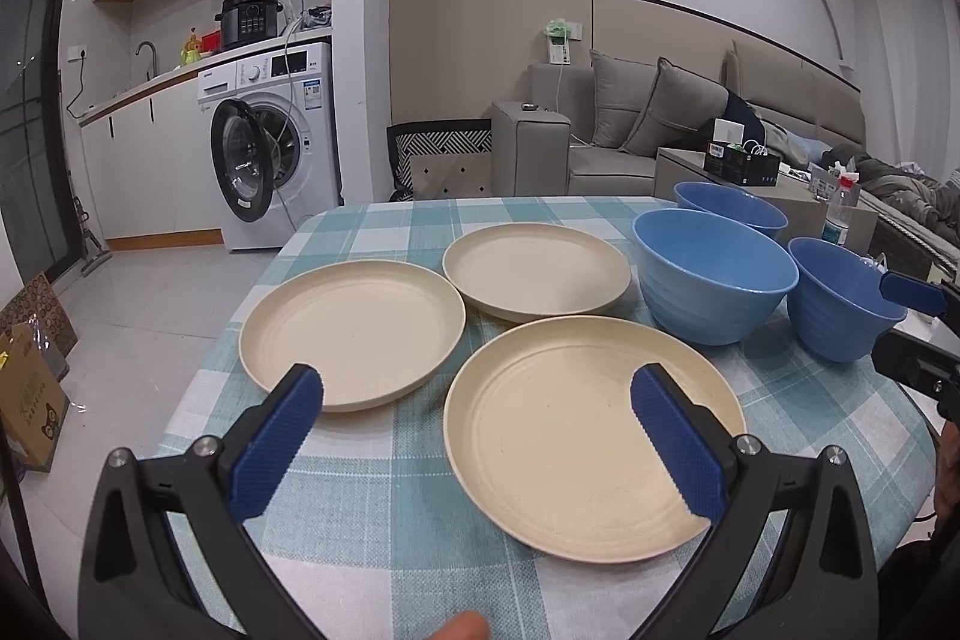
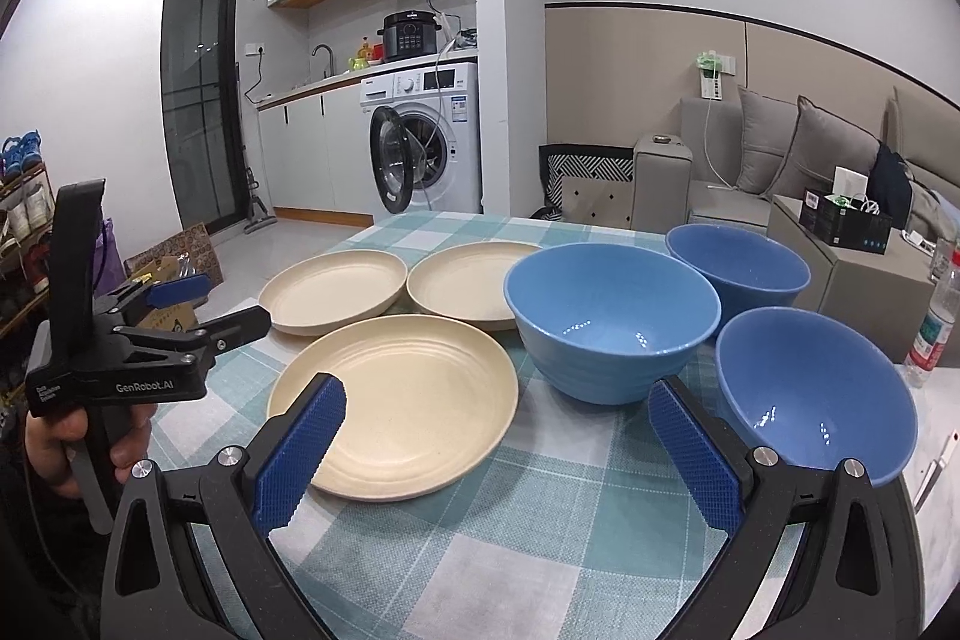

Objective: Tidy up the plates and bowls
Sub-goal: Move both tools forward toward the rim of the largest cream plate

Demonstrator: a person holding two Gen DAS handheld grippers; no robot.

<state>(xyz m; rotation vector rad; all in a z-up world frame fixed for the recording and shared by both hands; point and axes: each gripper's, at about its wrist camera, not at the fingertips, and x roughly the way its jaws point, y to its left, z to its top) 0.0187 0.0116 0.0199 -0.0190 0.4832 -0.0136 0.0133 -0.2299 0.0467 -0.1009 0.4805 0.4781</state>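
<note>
Three cream plates lie on the checked tablecloth: a near plate point(image 1: 591, 436) point(image 2: 396, 403), a left plate point(image 1: 353, 331) point(image 2: 333, 289) and a far plate point(image 1: 536, 271) point(image 2: 465, 283). Three blue bowls stand to their right: a middle bowl point(image 1: 714, 274) point(image 2: 612, 319), a far bowl point(image 1: 731, 208) point(image 2: 738, 265) and a near bowl point(image 1: 840, 307) point(image 2: 816, 394). My left gripper point(image 1: 477, 406) is open and empty, hovering over the near plate's left edge; it also shows in the right wrist view point(image 2: 198, 301). My right gripper point(image 2: 498, 424) is open and empty, between the near plate and the near bowl.
The table point(image 1: 384, 532) has a teal and white checked cloth. A plastic bottle point(image 2: 933, 319) stands off its right edge. Beyond are a washing machine point(image 1: 273, 142) with its door open, a sofa point(image 1: 630, 130) and cardboard boxes point(image 1: 30, 400) on the floor at left.
</note>
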